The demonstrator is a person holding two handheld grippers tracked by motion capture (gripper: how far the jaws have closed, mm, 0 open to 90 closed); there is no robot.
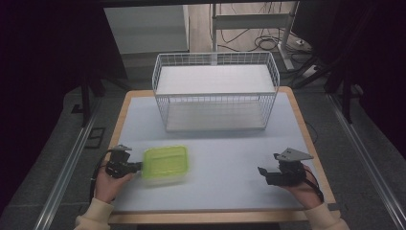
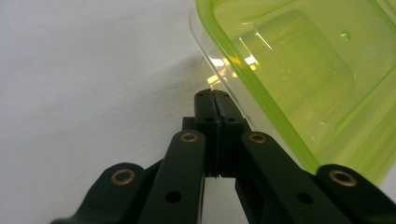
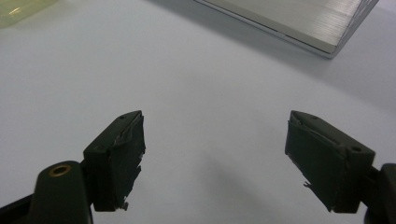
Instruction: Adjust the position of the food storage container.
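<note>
Left gripper point(image 1: 135, 166) has its jaws pressed together on the thin edge of a green plastic box point(image 1: 165, 164), which sits at the near left of the table point(image 1: 225, 158), a little blurred in the high view. In the left gripper view the two black jaws meet with no gap, right at the clear rim where the box point(image 2: 299, 79) begins, so the rim seems pinched between them, though the exact contact is partly hidden by the jaws themselves. Whether the box rests on the table or hangs just above it cannot be told. Right gripper point(image 1: 265, 174) rests at the near right, well apart from the box, with its jaws spread wide and nothing between them; its own view shows bare table beneath it. A white wire basket point(image 1: 215, 91) stands empty at the far middle of the table. The step in hand looks like carrying the box by its edge, most likely toward the basket. The next move probably calls for lifting the box high enough to pass the basket's near wall, keeping it level because the grip sits on one edge alone, then lowering it onto the basket floor before letting go.
</note>
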